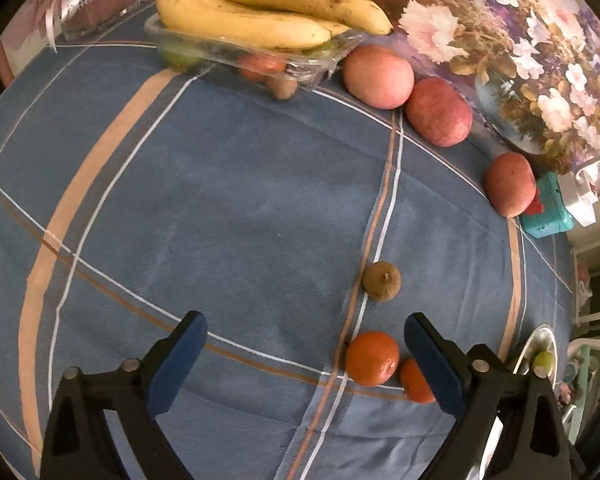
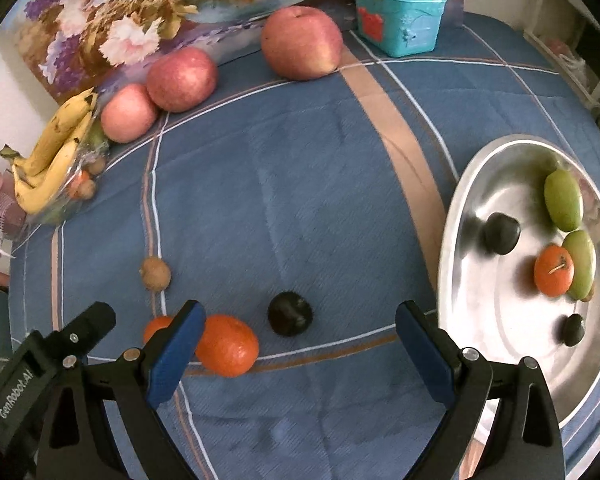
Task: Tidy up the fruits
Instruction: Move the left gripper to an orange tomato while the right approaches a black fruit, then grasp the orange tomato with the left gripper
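Blue plaid cloth (image 1: pixel 240 200) covers the work surface beneath both of my claws. My left claw (image 1: pixel 306 346) points steeply down, its jaws spread wide with nothing pinched; one orange (image 1: pixel 372 358) lies between its blue pads, close to the right-hand pad, touching neither. A second orange (image 1: pixel 416 382) sits partly hidden behind that pad. A brown kiwi (image 1: pixel 381 281) lies just beyond on the cloth.

My right claw (image 2: pixel 300 330) is likewise spread and empty. A dark plum (image 2: pixel 290 313) lies on the cloth between its pads, apart from both.

Remaining loose fruit: three red apples (image 2: pixel 302 42) along the far edge by the floral backdrop (image 2: pixel 112 12). Bananas (image 1: pixel 260 4) rest on a clear plastic tray (image 1: pixel 220 46) holding smaller fruit.

At the right of the right wrist view stands a metal bowl (image 2: pixel 460 216). It contains two green fruits (image 2: pixel 563 200), one orange fruit with a stem (image 2: pixel 553 276) and two dark plums (image 2: pixel 501 234). A teal box (image 2: pixel 398 22) stands at the far edge.
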